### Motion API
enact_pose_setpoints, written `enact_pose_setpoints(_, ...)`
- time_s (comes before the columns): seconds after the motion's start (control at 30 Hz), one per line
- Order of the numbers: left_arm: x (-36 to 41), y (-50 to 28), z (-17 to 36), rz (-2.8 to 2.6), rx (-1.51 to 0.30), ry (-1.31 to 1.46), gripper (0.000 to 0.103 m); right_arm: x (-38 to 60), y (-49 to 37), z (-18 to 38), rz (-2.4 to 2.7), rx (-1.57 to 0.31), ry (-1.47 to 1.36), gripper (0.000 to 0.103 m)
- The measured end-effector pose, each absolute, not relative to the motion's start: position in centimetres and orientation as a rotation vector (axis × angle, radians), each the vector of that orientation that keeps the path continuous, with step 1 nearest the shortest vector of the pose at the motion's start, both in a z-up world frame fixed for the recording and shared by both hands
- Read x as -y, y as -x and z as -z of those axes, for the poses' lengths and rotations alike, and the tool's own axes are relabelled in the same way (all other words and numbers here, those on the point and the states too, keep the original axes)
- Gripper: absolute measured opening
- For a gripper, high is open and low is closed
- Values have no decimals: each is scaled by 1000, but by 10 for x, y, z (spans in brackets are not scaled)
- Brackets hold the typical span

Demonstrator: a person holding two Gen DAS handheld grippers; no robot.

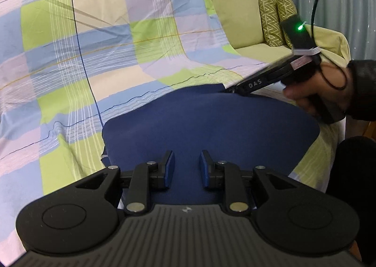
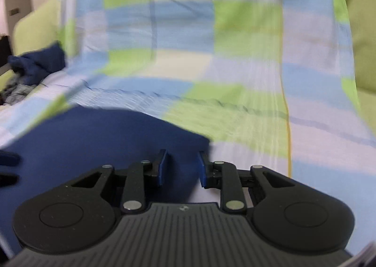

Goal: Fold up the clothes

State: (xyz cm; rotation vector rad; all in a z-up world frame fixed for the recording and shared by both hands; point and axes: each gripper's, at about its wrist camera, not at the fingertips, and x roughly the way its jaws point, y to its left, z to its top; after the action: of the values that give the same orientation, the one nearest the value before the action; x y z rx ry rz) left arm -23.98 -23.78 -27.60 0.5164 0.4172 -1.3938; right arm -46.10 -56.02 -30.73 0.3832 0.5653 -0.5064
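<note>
**Setting up the next fold on the blue garment**

From the left wrist view, my left gripper (image 1: 186, 166) hovers over the near part of the blue garment (image 1: 211, 121), which lies spread flat on the checked sheet (image 1: 94, 43) that covers the sofa (image 1: 235, 8). Its jaws stand partly apart with nothing between the pads; the cloth shows through the gap below them. Across the garment, a hand (image 1: 317, 95) carries my right gripper (image 1: 232, 89), whose tips are at the far right edge of the blue cloth; from here I cannot tell how its jaws stand. Two patterned cushions (image 1: 275, 17) sit against the sofa back, well clear.

From the right wrist view, blurred by motion, my right gripper has its jaws narrowly parted and empty, right over the garment's corner (image 2: 202, 140). A second heap of dark blue clothes (image 2: 35, 64) waits at the far left.

My judgement: to fold well I should pinch only the top layer at the edge, not the sheet beneath, take both corners at matching points, then lift together so the fold line stays straight.
</note>
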Motion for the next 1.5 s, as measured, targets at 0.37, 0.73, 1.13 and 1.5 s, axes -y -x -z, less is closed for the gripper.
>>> enact_pose_setpoints(0.37, 189, 251, 253, 1344, -338, -579, 31, 439, 520, 236, 452, -445, -182, 30)
enact_pose_setpoints(0.73, 172, 245, 271, 1281, -373, -614, 32, 371, 525, 250, 448, -529, -179, 30)
enact_pose_setpoints(1.13, 160, 305, 264, 1400, -21, -933, 48, 340, 528, 239, 461, -580, -60, 45)
enact_pose_setpoints(1.5, 197, 327, 334, 1275, 313, -1327, 64, 289, 475, 270, 347, -848, 594, 64)
